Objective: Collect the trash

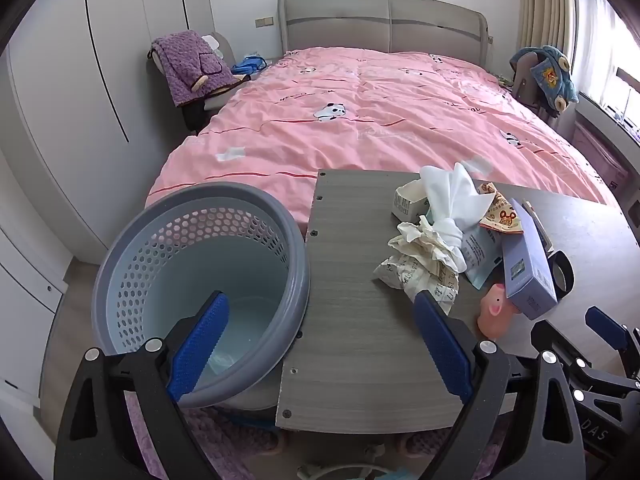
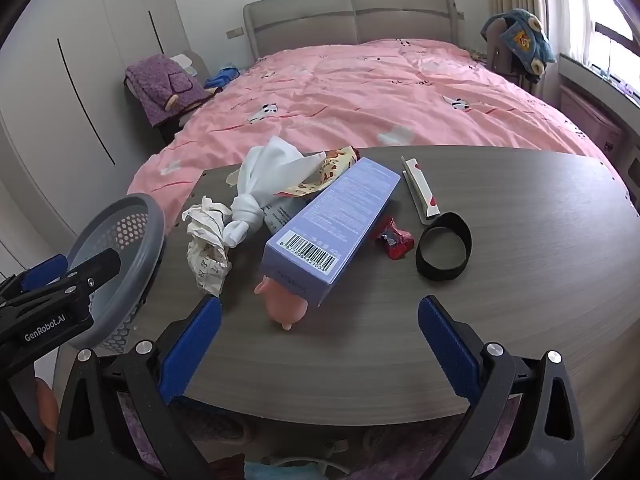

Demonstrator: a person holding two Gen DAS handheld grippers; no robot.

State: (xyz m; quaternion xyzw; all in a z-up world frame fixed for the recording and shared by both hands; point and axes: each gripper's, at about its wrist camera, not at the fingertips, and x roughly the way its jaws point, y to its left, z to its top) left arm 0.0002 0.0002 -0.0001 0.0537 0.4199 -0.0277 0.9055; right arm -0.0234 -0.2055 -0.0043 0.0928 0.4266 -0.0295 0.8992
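Crumpled paper (image 1: pixel 416 268) beyond open left tongs (image 1: pixel 320 340)

Table (image 2: pixel 500 280) stands before the bed (image 2: pixel 360 92); perforated basket (image 1: pixel 192 264) against its left edge. On the table, left to right: crumpled paper (image 2: pixel 206 240), knotted cloth (image 2: pixel 260 192), long carton (image 2: pixel 336 220) (one end over a toy pig (image 2: pixel 284 304)), candy wrapper (image 2: pixel 394 238), band loop (image 2: pixel 444 248).

The left gripper (image 1: pixel 320 340) is level, its 2 blue-padded fingers (image 1: pixel 200 344) spread wide with nothing between them. The right gripper (image 2: pixel 320 344) sits at its 3 o'clock, just beside it, jaws equally wide and empty, fingers (image 2: pixel 448 348) pointing toward 12 o'clock.
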